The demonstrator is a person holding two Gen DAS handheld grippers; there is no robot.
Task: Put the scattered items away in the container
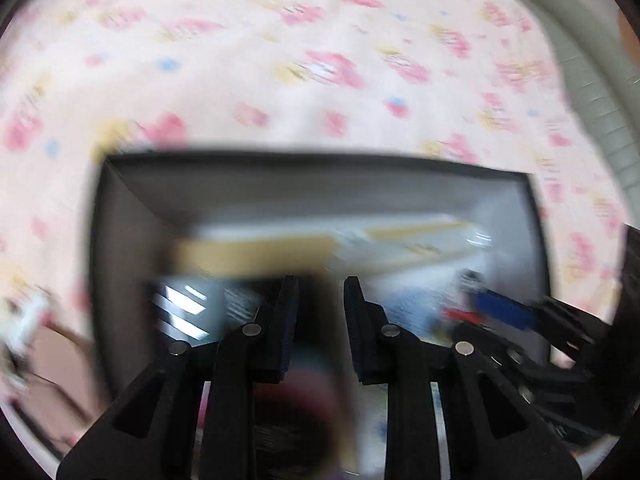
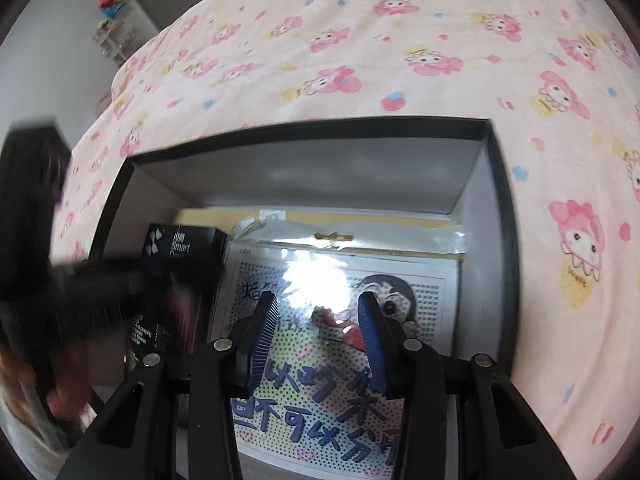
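Note:
A black container with grey inner walls (image 2: pixel 502 240) lies open on the bed; its rim (image 1: pixel 320 158) is blurred in the left wrist view. Flat inside it lies a glossy packet with a dotted cartoon picture (image 2: pixel 400 276). A black box printed "Smart" (image 2: pixel 180 252) stands against the container's left side. My left gripper (image 1: pixel 320 304) is shut on that black box (image 1: pixel 316 320), which shows as a dark shape between the fingers. My right gripper (image 2: pixel 318 320) hovers open just above the packet, with nothing between its blue pads (image 2: pixel 264 332).
A pink bedspread with a cartoon print (image 2: pixel 400 60) surrounds the container. Brown cardboard (image 2: pixel 360 216) lies under the packet at the far wall. A small shelf with toys (image 2: pixel 112 20) stands by the wall at far left. A grey padded edge (image 1: pixel 592 92) borders the bed.

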